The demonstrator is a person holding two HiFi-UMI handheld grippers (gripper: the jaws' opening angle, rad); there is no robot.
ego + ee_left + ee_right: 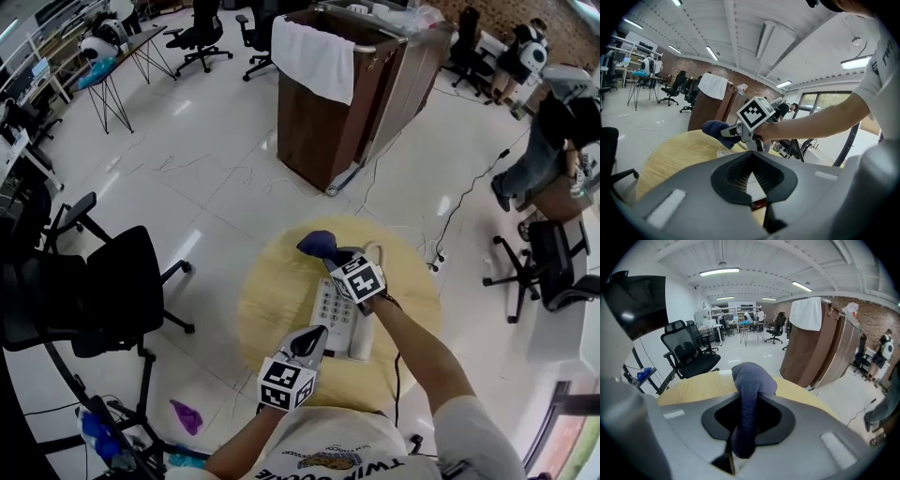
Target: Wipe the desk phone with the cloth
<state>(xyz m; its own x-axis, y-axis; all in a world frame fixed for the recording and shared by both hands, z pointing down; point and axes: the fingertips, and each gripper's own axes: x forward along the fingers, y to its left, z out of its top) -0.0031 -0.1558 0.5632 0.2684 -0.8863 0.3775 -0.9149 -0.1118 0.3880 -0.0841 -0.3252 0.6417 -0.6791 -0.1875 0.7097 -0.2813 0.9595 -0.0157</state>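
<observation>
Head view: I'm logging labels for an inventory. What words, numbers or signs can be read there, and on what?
"TWI": large print on the person's white T-shirt, uncertain; the rest is blurred.
White desk phone: key markings too small to read.
Left gripper and right gripper: their cubes bear black-and-white squares, no words.

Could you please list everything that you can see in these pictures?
desk phone: one, white, on the table
cloth: one, dark blue, in the right gripper, above the phone's far end
table: one, light wood, round, centre
cabinet: one, brown, beyond the table
towel: one, white, draped over the cabinet
office chair: one nearby, black, left of the table; more farther off
purple scrap: one, on the floor, lower left
left gripper: grey, shut, empty, by the phone's near end
right gripper: grey, shut on the cloth
</observation>
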